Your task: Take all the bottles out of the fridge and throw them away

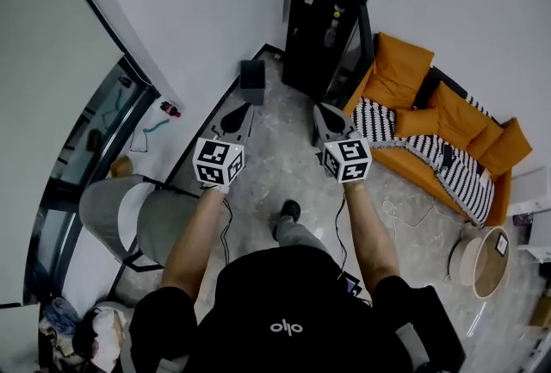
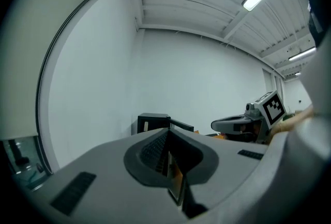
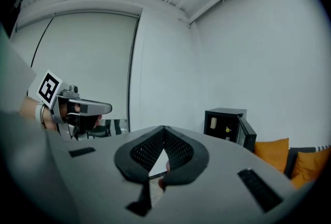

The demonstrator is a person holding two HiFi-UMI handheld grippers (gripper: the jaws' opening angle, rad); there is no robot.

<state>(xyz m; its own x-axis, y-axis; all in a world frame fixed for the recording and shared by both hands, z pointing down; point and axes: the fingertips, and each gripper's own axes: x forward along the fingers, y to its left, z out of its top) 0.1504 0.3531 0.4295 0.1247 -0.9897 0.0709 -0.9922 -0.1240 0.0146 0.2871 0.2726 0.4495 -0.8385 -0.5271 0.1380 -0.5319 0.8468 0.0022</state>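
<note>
Both pairs of jaws are pressed together with nothing between them, the left gripper [image 1: 242, 110] and right gripper [image 1: 321, 110] held side by side. Well ahead of the tips stands the black fridge [image 1: 315, 14], door swung open, with small bottles [image 1: 331, 34] on its shelves. An orange sofa [image 1: 430, 117] sits to its right

place: lounge-like room | cues: orange sofa [image 1: 448, 126]; black mini fridge [image 1: 327, 27]; round side table [image 1: 489, 261]; grey chair [image 1: 129, 216]

Fridge [image 1: 317, 18], sofa [image 1: 400, 70] on floor [image 1: 282, 158]
</note>
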